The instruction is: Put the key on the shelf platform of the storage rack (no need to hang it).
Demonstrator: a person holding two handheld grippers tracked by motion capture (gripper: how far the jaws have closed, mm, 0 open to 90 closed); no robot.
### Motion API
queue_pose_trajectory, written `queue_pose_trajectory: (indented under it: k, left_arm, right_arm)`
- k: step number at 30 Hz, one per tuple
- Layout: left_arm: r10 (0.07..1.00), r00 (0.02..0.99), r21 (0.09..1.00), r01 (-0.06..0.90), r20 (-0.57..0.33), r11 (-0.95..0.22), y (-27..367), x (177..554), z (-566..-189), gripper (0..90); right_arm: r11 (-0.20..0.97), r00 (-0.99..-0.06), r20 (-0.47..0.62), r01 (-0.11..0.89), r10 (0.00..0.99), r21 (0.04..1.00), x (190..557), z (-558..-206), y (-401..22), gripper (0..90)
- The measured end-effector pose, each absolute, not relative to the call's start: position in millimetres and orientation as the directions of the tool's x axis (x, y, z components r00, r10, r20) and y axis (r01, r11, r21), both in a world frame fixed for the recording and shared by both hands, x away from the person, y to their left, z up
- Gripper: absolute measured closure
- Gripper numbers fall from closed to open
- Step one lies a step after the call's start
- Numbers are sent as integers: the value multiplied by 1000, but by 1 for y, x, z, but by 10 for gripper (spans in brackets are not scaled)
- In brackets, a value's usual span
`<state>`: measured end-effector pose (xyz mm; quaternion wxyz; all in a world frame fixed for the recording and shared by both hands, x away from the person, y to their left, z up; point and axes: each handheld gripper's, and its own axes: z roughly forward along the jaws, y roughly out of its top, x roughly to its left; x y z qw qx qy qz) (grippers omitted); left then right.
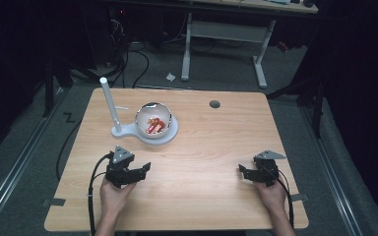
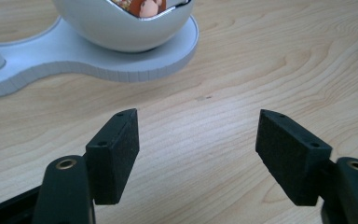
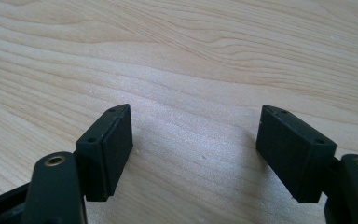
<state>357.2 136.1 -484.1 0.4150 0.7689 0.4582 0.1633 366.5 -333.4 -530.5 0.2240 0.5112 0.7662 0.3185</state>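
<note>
Bowl (image 1: 153, 121) with toys, perhaps, ahead of left gripper (image 1: 146, 168); both grippers released, right gripper (image 1: 240, 170) apart.

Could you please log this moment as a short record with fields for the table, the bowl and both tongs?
surface: light wooden table
bowl: white bowl on a white stand base with an upright white post
bowl contents: small red and orange toy figures, kind unclear
left tongs: open, nothing between the jaws, pointing towards the bowl
right tongs: open, nothing between the jaws, over bare wood
</note>
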Motion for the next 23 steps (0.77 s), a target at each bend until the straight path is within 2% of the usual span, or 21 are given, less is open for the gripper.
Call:
queue_pose_trajectory:
  k: [5, 9, 13, 23]
  left_arm:
    - [855, 509, 772, 582, -101, -255, 132, 359, -497, 305]
    - [871, 490, 744, 594, -31, -307, 124, 361, -513, 305]
    - [876, 481, 731, 599, -4, -326, 120, 363, -522, 306]
    - [885, 466, 742, 597, -13, -304, 119, 363, -536, 285]
  right_arm:
    - [274, -377, -17, 641, 926, 717, 367, -530, -333, 270]
    - [274, -376, -17, 641, 926, 717, 367, -530, -333, 270]
    - [274, -376, -18, 641, 926, 717, 366, -530, -333, 270]
    - [274, -376, -18, 641, 926, 717, 366, -530, -333, 270]
